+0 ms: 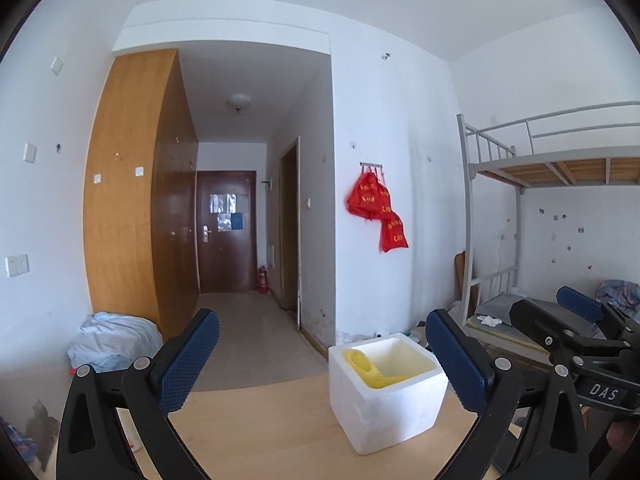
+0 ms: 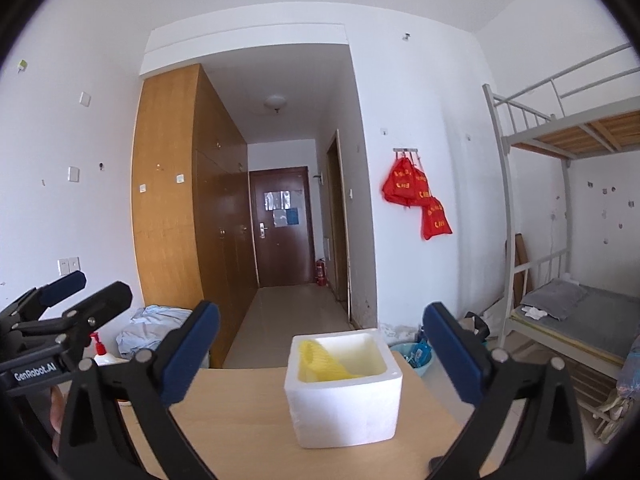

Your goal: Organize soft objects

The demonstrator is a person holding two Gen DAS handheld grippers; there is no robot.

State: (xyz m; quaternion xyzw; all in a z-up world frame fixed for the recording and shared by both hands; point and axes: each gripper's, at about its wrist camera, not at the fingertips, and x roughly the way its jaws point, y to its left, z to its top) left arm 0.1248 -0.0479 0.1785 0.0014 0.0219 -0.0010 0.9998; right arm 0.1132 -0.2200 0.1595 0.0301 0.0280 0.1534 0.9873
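Left gripper [image 1: 322, 360]: fingers spread, empty. Right gripper [image 2: 322, 354]: fingers spread, empty. White foam box [image 2: 343, 396]: upright on wooden table [image 2: 248, 420], at 12 o'clock from right gripper. Yellow soft object [image 2: 320, 362]: inside box.

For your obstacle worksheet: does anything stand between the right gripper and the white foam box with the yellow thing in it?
Nothing visible does. The right gripper is open with the foam box straight ahead on bare table; the yellow object lies inside.
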